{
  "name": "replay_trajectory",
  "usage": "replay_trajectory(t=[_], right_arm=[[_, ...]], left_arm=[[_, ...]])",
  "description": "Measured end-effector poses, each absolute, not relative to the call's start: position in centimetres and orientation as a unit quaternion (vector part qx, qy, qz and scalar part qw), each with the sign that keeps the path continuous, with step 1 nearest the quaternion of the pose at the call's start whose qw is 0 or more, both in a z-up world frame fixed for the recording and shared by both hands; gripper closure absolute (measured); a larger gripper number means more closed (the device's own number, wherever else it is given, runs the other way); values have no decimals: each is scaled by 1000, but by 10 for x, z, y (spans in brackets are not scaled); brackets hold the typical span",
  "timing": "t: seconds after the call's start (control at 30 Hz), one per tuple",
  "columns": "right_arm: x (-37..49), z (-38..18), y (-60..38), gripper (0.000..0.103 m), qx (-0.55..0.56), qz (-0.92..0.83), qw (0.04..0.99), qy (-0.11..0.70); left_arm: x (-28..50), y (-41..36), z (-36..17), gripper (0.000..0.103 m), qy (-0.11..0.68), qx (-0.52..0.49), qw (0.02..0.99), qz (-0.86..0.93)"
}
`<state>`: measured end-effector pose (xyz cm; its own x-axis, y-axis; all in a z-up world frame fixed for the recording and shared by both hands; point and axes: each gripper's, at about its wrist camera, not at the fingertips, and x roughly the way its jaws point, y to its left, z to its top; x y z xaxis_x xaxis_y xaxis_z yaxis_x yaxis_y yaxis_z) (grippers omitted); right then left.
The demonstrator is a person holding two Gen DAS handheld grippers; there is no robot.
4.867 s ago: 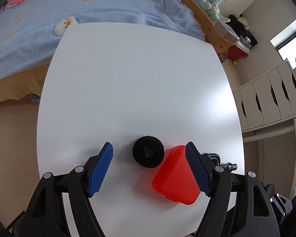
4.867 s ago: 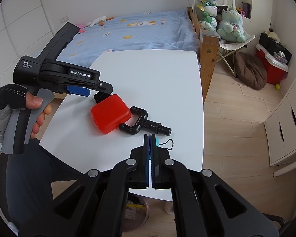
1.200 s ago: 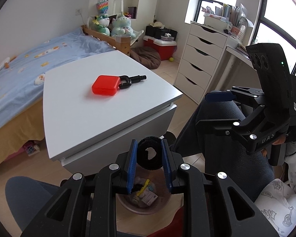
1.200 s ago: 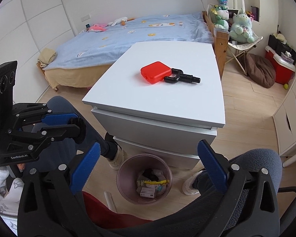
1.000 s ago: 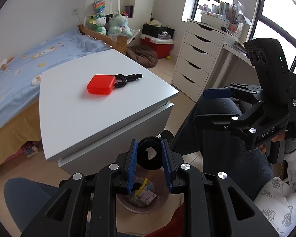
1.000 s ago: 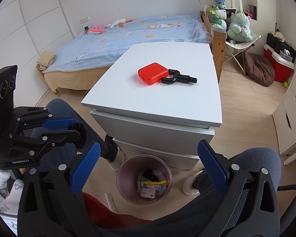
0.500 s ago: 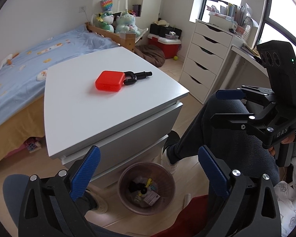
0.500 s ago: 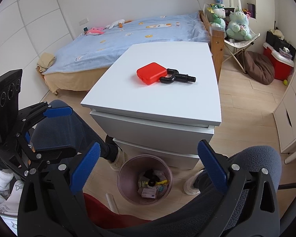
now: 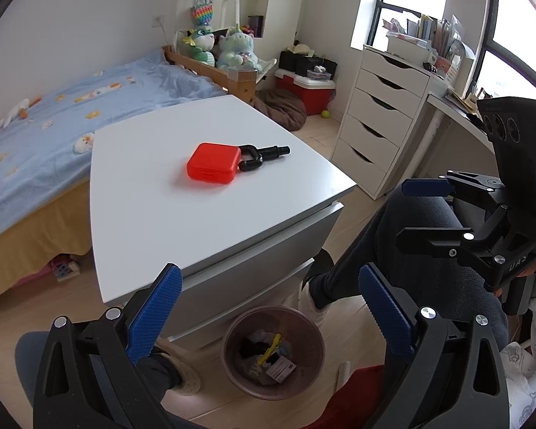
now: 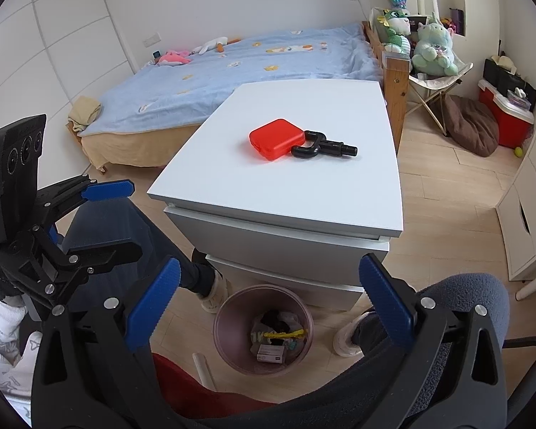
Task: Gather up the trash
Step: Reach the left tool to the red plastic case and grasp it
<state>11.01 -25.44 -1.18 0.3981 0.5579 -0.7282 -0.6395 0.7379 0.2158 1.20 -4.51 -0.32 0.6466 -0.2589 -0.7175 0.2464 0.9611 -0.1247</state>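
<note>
Both hand-held grippers wide, empty, over the bin.
Left hand-held gripper [image 9: 268, 314] and right hand-held gripper [image 10: 268, 309] gape above bin [image 10: 225, 343] at lower centre; trash [image 10: 277, 336] lies inside, axis unclear. Black tool [image 9: 262, 155] on tabletop [image 9: 160, 221] points right. Only the left view shows the drawers [image 9: 378, 121].

Bedroom, bed [image 9: 35, 114], plush toys [image 10: 432, 50], drawers [image 9: 382, 121]

One red case [image 9: 213, 162], one black handle tool [image 9: 261, 156], one trash bin [image 9: 303, 329], two plush toys [image 9: 216, 50], one bed [image 9: 35, 125]
</note>
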Motion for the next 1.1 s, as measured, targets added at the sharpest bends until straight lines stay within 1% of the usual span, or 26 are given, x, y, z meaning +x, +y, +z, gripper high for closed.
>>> replay_trajectory(t=[0.27,0.5,0.83,1.1], right_arm=[[124,-5,-253,4,-51,354,838,411],[136,1,-253,4,-51,350,841,408],[142,2,-255,4,-52,347,841,412],[143,-1,-258,4,-47,344,840,416]], left_arm=[[43,-40,13,8,386,1,911,-144],[79,-34,20,8,394,10,907,-150],[134,-33,16,8,414,39,897,-150],[178,-35,-3,8,452,52,878,-150]])
